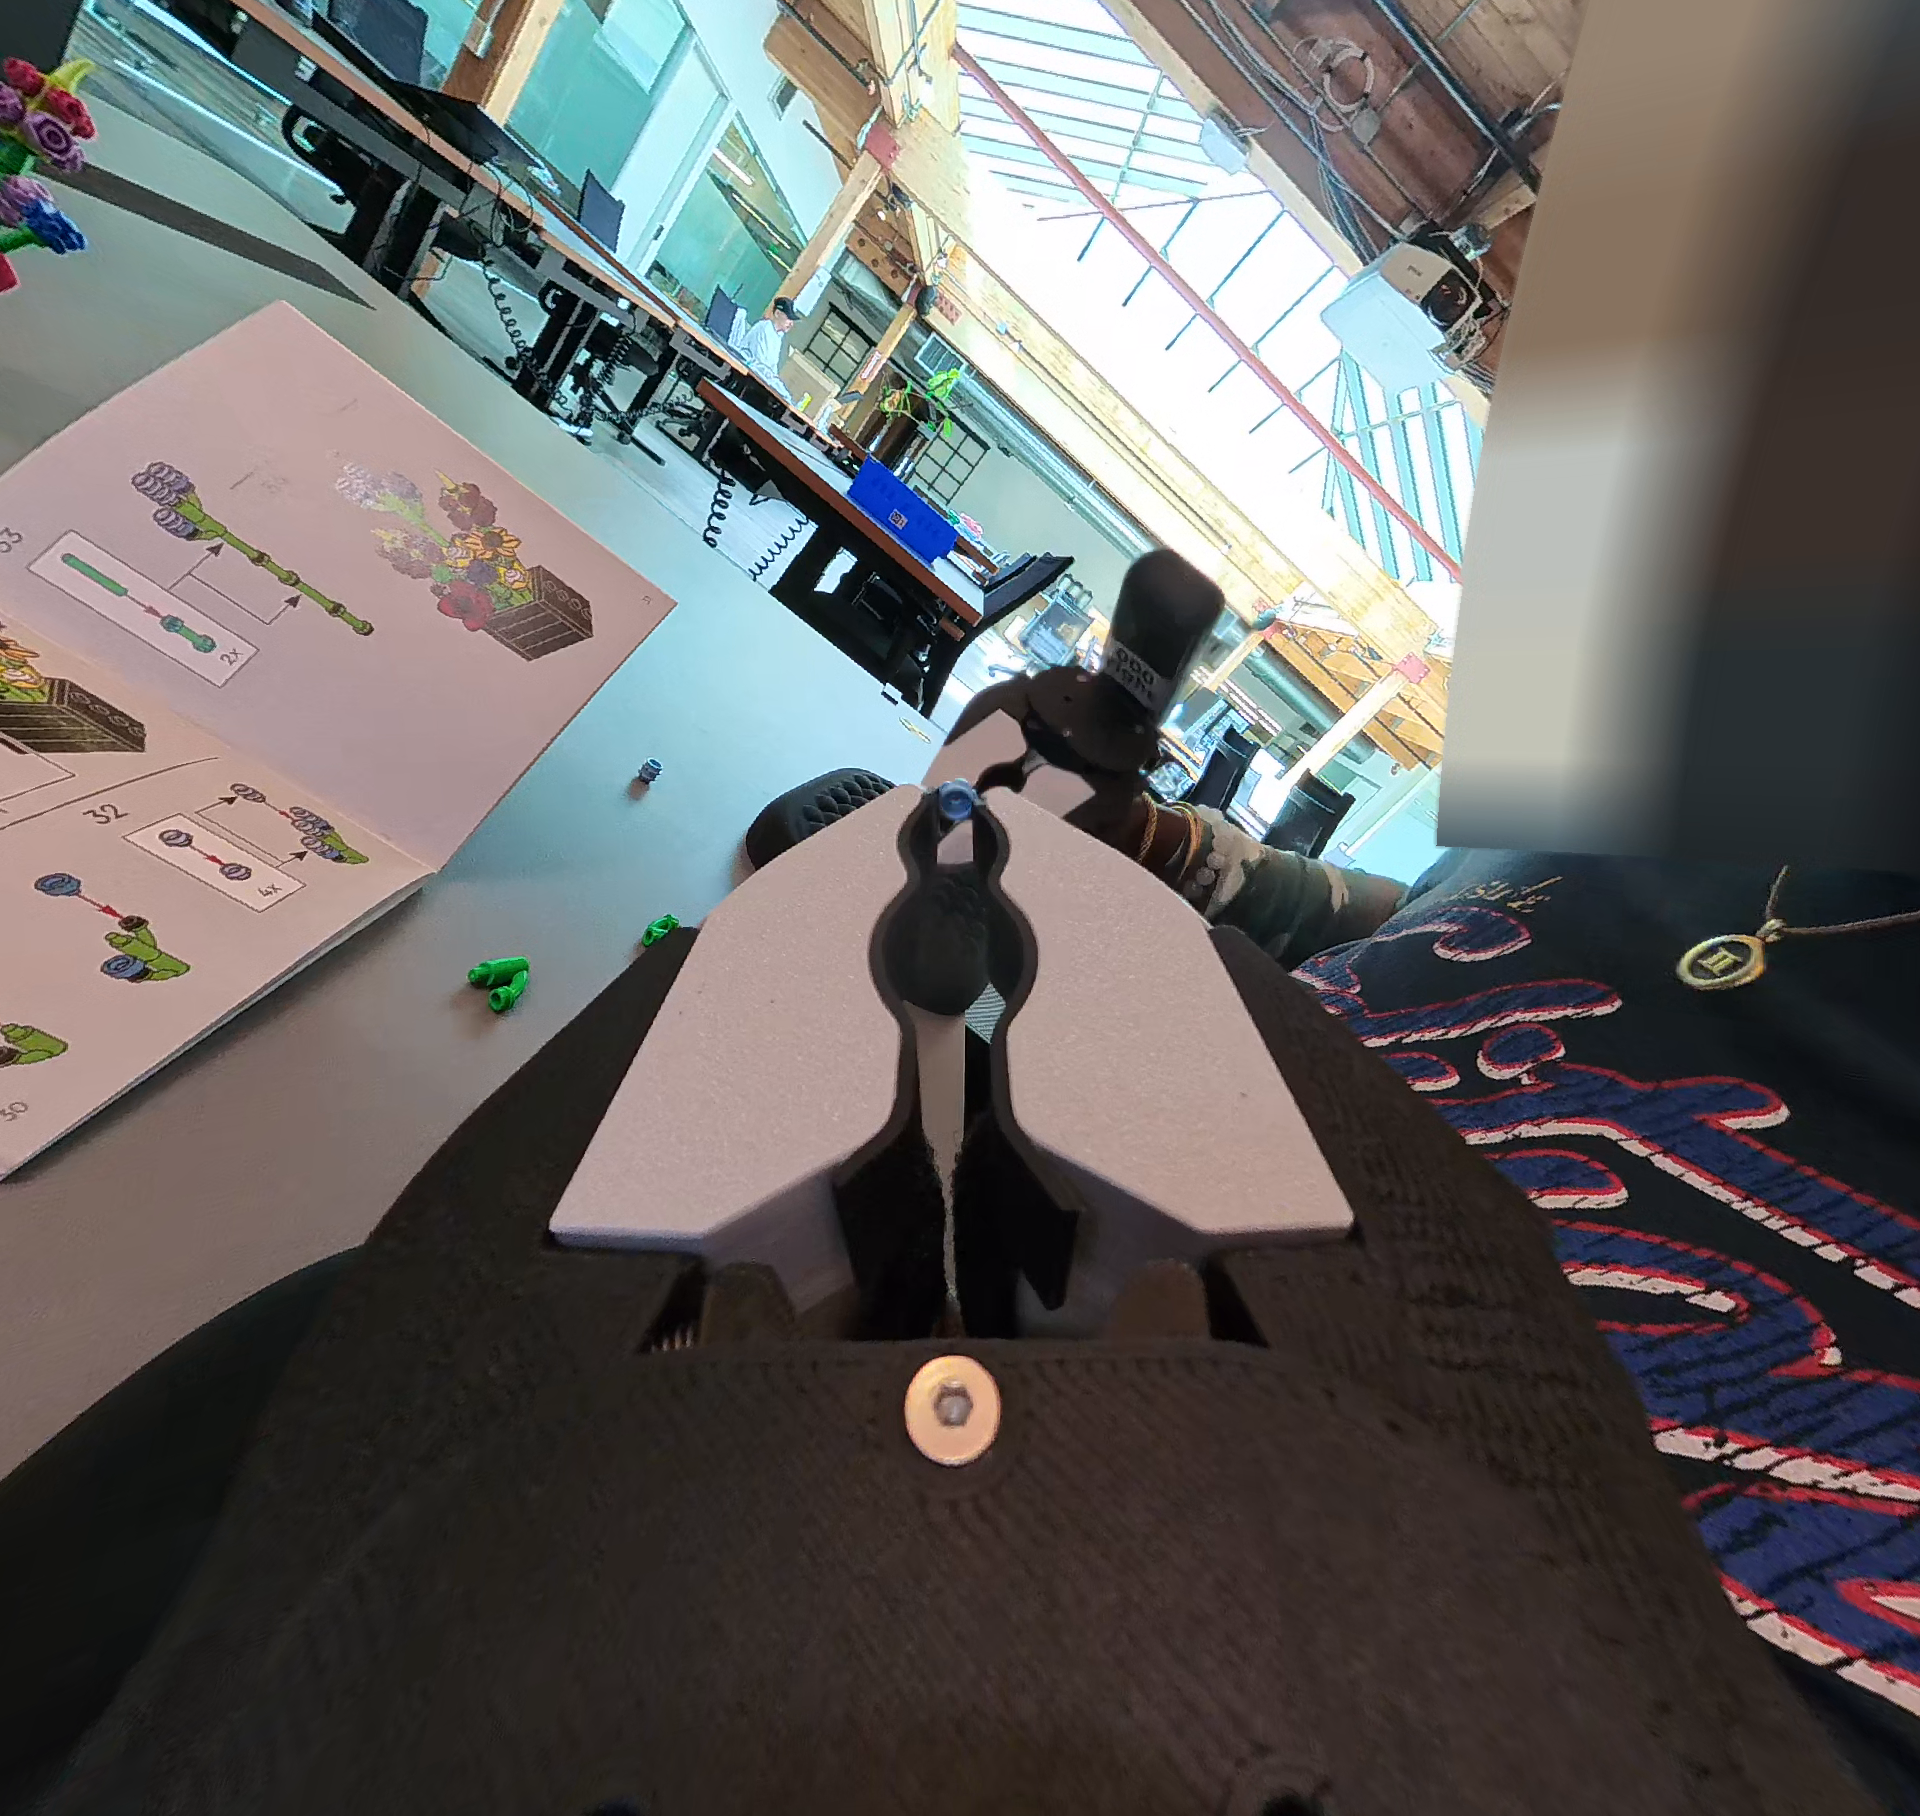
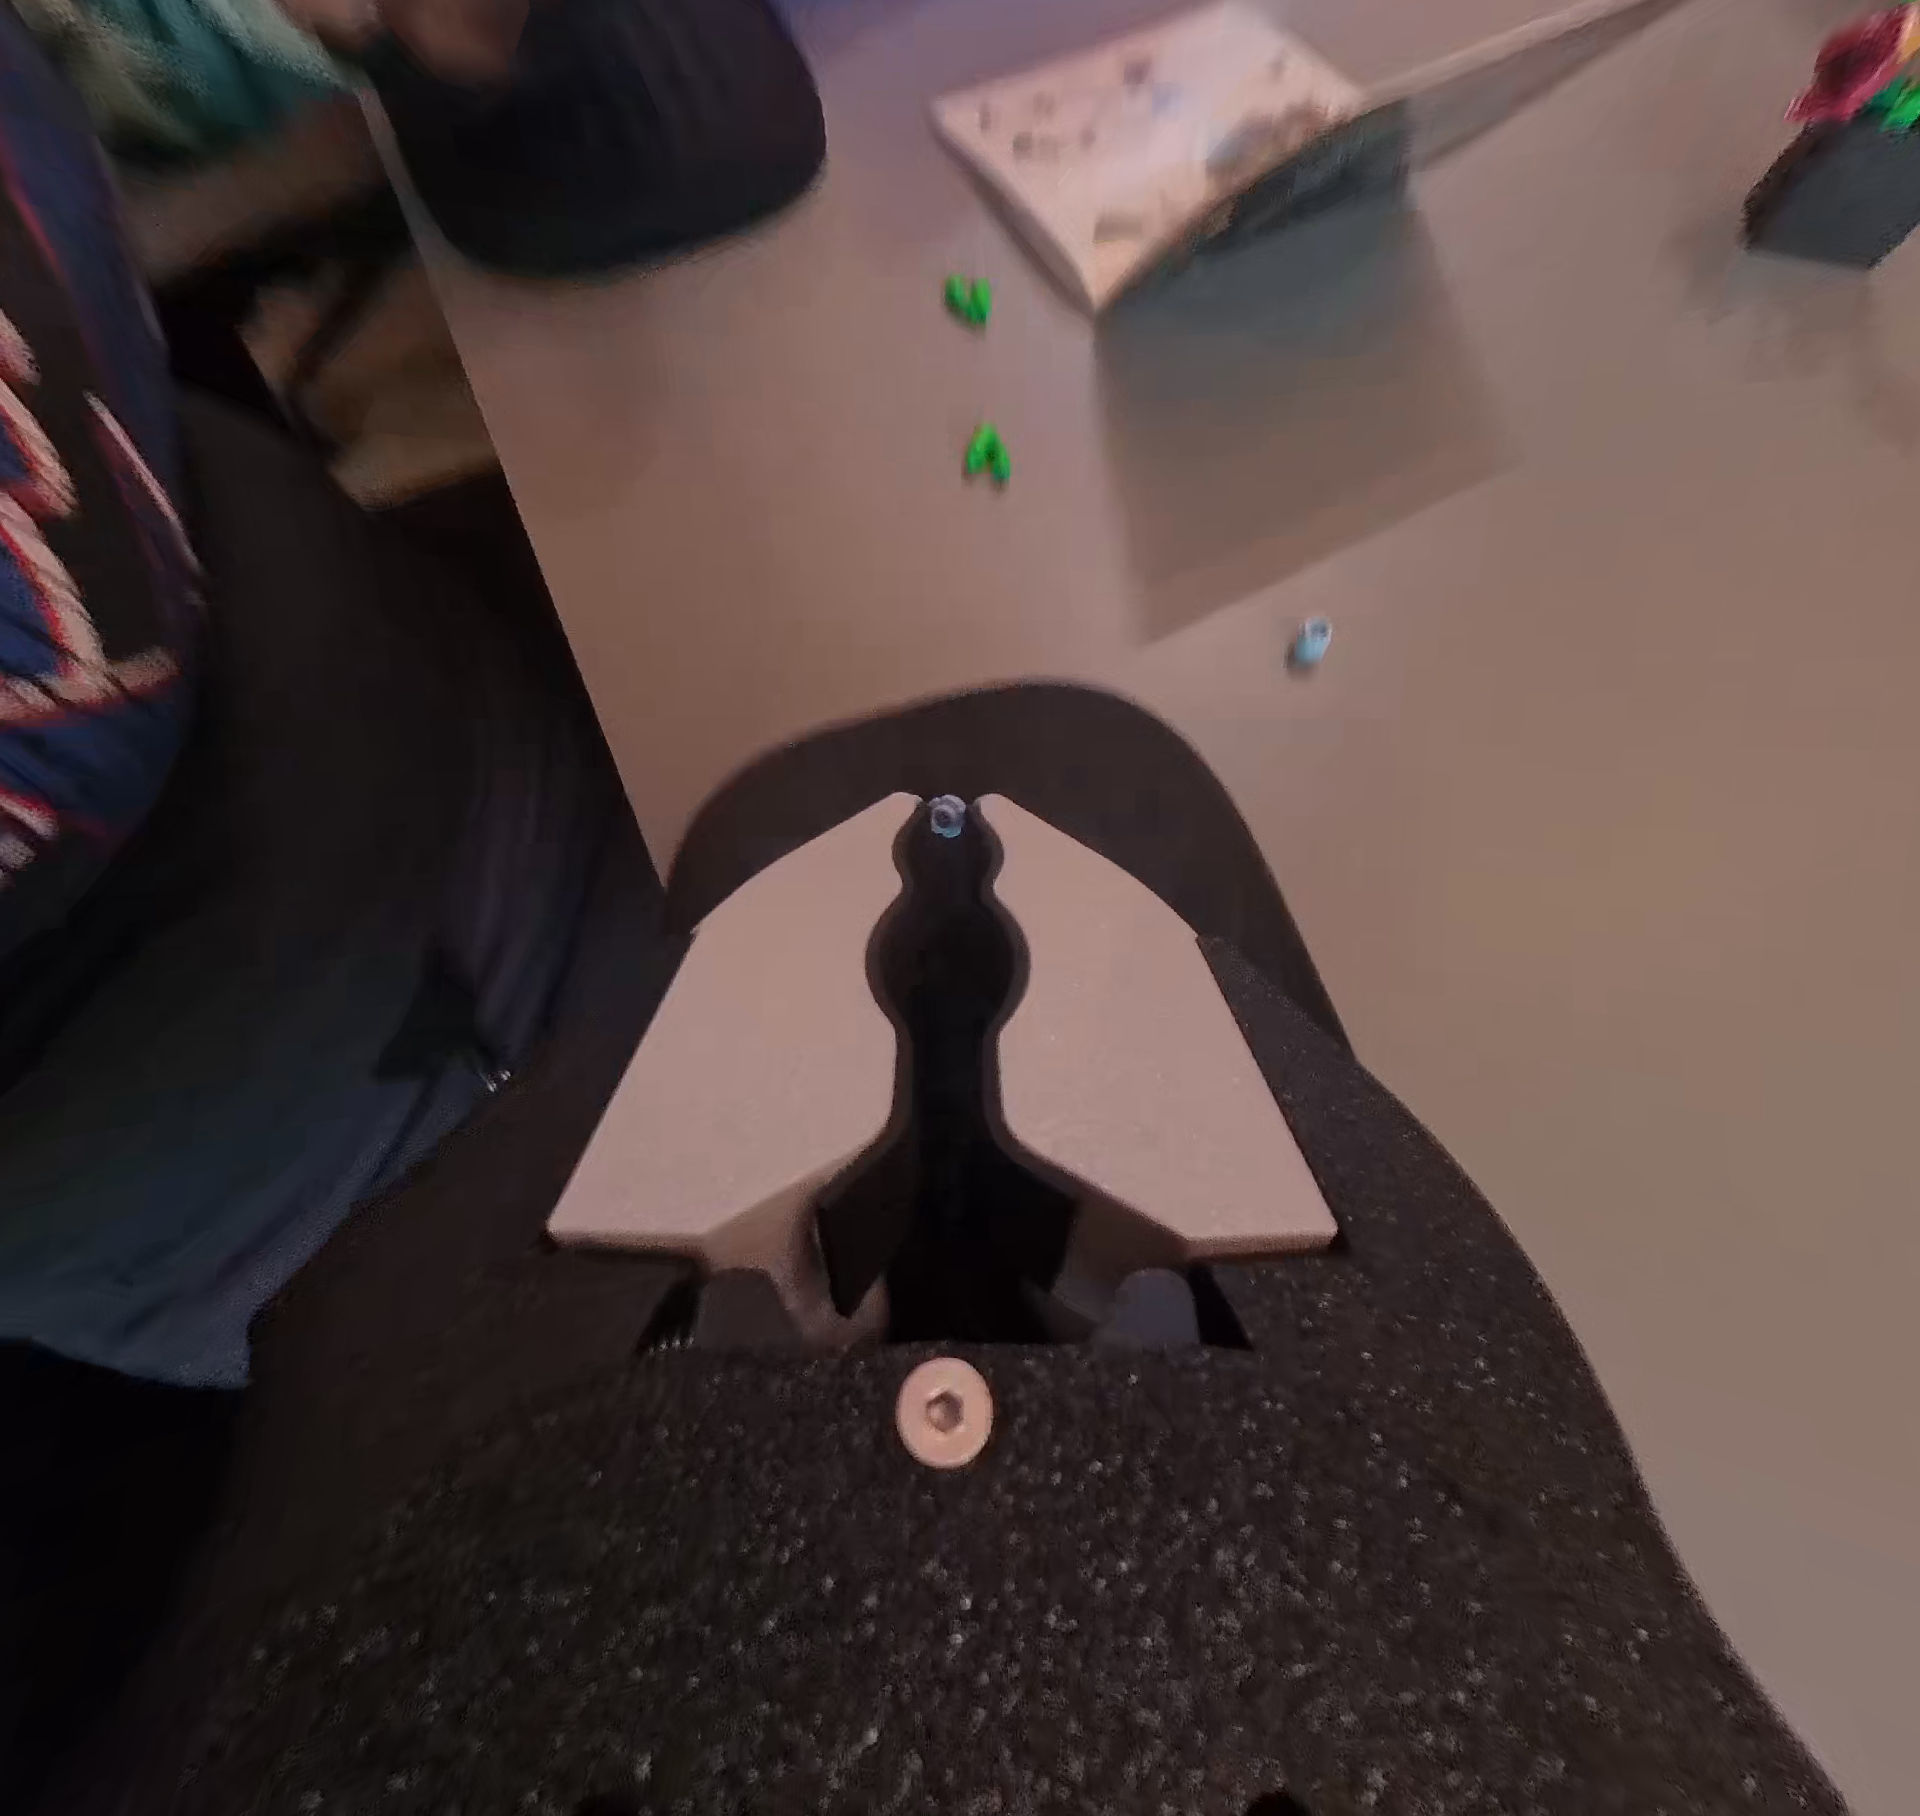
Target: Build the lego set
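Observation:
My left gripper [image 1: 954, 802] is shut on a small blue round lego piece [image 1: 953, 803] and is raised, tilted up over the table edge. My right gripper [image 2: 947, 817] is shut on another small blue round piece [image 2: 945, 819] above the grey table; its view is blurred. Two green stem pieces lie on the table [image 1: 499, 977] [image 1: 659, 929], also in the right wrist view [image 2: 967, 297] [image 2: 987, 452]. A loose light blue round piece [image 1: 648, 771] [image 2: 1310, 642] lies apart from them. The other gripper [image 1: 1101, 717] shows just beyond my left fingertips.
An open instruction booklet [image 1: 312, 686] [image 2: 1143, 145] lies on the grey table [image 1: 260, 1236]. A built lego flower arrangement in a black box stands at the far edge [image 1: 36, 156] [image 2: 1860, 135]. A person in a dark patterned shirt [image 1: 1662, 1195] sits close by. Tip to tip, the grippers are about 20 cm apart.

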The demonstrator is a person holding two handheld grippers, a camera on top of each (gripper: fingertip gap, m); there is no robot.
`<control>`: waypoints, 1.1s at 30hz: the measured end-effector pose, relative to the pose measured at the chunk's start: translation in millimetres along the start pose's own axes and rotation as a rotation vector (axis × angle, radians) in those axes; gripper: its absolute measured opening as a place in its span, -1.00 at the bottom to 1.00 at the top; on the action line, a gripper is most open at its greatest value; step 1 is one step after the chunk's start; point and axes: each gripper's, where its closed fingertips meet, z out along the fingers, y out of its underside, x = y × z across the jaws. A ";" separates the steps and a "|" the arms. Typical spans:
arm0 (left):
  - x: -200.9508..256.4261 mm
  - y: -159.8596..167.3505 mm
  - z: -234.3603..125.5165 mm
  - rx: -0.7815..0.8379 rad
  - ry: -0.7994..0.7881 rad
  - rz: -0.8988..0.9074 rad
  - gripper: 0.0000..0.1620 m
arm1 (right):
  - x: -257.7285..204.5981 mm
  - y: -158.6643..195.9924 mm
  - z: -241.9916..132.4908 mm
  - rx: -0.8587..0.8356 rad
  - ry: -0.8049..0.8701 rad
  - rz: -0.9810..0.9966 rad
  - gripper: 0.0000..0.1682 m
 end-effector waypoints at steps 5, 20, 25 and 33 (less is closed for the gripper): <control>4.1 4.2 2.9 -0.034 0.014 0.023 -0.92 | -17.8 -76.3 6.5 0.418 -0.272 0.164 -0.93; 32.1 -0.3 5.3 0.000 0.261 -0.047 -0.93 | -67.5 -170.3 55.5 0.679 -0.869 0.178 -0.93; 34.6 -0.3 4.9 -0.004 0.298 -0.084 -0.93 | -72.9 -176.2 60.0 0.692 -0.920 0.163 -0.93; 32.6 0.3 6.5 -0.006 0.288 -0.096 -0.93 | -72.1 -175.3 66.8 0.682 -0.892 0.140 -0.93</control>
